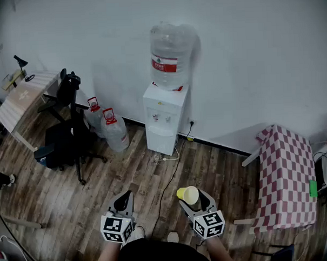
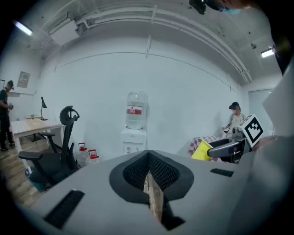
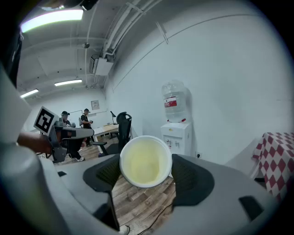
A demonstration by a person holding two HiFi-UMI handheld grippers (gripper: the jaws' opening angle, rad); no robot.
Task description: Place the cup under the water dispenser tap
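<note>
A pale yellow cup (image 3: 146,160) lies sideways between the pads of my right gripper (image 3: 147,173), its open mouth facing the camera; the gripper is shut on it. In the head view the cup (image 1: 188,194) and right gripper (image 1: 192,199) hover low over the wooden floor. The white water dispenser (image 1: 164,119) stands against the far wall with a large bottle (image 1: 171,54) on top and its taps (image 1: 161,117) on the front. It is well ahead of both grippers. My left gripper (image 1: 124,199) is shut and empty, its pads (image 2: 161,172) meeting.
A black office chair (image 1: 70,131) and two water jugs (image 1: 110,129) stand left of the dispenser. A red-checked table (image 1: 286,176) is on the right. A cable (image 1: 169,181) runs over the floor from the dispenser. A desk (image 1: 21,101) is far left, and people stand in the background.
</note>
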